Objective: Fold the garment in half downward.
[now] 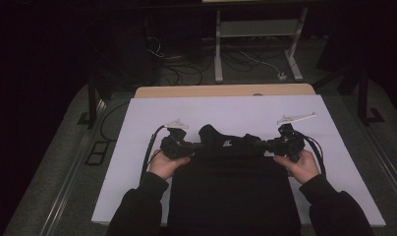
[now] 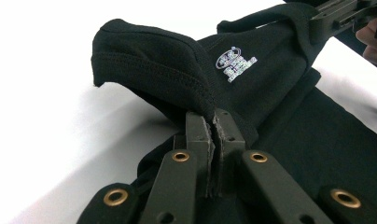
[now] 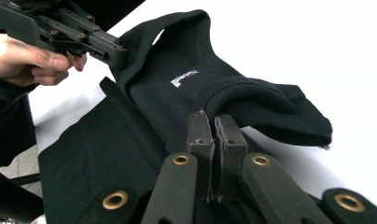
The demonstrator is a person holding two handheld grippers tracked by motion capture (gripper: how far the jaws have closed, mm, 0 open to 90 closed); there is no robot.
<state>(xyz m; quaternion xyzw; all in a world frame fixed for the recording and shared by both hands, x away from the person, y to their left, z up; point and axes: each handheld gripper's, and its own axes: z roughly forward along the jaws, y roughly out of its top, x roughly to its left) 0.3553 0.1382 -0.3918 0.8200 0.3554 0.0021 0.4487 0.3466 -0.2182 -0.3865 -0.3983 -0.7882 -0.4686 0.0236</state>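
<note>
Both jaws pinched tight: left gripper (image 1: 195, 146) and right gripper (image 1: 262, 144) each clamp the black garment (image 1: 231, 172) mid-table, towards the near edge. Best lift evenly, keeping the fold taut.

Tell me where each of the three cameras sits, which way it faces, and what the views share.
High view: above the person's side, facing forward and down on the white table; both forearms and hands show.
Left gripper view: on the left gripper, looking along its shut jaws at the black garment.
Right gripper view: on the right gripper, facing the opposite way; the left hand shows.
Shared: the garment's white logo.
</note>
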